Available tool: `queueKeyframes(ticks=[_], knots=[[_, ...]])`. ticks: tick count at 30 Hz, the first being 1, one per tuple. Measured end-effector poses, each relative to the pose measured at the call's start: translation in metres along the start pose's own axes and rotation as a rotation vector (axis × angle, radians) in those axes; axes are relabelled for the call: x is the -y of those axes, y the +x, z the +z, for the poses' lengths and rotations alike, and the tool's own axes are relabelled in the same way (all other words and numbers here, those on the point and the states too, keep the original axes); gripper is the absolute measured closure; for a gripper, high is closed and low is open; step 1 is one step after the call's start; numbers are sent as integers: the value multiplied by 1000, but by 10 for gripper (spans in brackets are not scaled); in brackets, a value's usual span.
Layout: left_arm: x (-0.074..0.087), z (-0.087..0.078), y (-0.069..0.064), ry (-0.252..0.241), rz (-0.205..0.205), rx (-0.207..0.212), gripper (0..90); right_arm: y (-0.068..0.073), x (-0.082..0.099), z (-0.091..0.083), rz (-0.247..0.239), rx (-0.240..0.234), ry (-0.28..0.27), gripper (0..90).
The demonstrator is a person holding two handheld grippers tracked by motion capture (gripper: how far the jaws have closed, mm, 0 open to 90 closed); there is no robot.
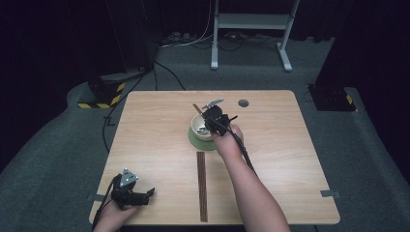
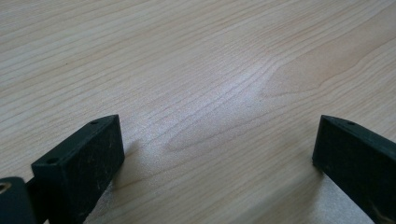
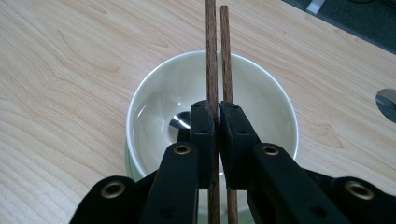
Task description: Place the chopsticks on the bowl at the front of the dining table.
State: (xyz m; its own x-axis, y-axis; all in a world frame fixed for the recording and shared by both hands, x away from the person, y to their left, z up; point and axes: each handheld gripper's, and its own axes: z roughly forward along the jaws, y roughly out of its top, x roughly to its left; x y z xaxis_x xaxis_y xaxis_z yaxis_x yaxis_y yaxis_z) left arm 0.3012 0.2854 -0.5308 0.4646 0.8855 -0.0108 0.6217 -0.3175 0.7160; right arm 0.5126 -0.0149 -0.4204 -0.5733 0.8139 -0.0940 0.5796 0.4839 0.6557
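The right gripper (image 3: 218, 122) is clamped on a pair of chopsticks (image 3: 217, 51) directly above the white bowl (image 3: 149, 107) on its green coaster (image 1: 196, 141) — seemingly to lay them across the rim — while the left gripper (image 2: 217, 149), jaws apart, rests idle on the table (image 2: 187, 56).

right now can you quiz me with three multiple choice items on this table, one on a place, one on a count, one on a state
1. Where does the white round bowl stand?
A. on the green round mat
B. on the bare wooden table
C. on the floor
2. How many brown wooden chopsticks does the right gripper hold?
A. one
B. two
C. four
3. How is the left gripper?
A. shut on a spoon
B. shut, empty
C. open, empty

Key: 1 A, green rim shows under the bowl. 2 B, two sticks run through the closed jaws. 3 C, its jaws stand wide over bare wood.
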Motion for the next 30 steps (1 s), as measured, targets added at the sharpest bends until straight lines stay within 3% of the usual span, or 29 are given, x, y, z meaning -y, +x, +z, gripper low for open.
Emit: queueKeyframes(ticks=[16, 30], knots=[[0, 0, 0, -1, 0, 1, 24, 5, -4, 20, -1, 12, 54, 846], [0, 0, 0, -1, 2, 2, 24, 3, -4, 26, -9, 16, 64, 845]])
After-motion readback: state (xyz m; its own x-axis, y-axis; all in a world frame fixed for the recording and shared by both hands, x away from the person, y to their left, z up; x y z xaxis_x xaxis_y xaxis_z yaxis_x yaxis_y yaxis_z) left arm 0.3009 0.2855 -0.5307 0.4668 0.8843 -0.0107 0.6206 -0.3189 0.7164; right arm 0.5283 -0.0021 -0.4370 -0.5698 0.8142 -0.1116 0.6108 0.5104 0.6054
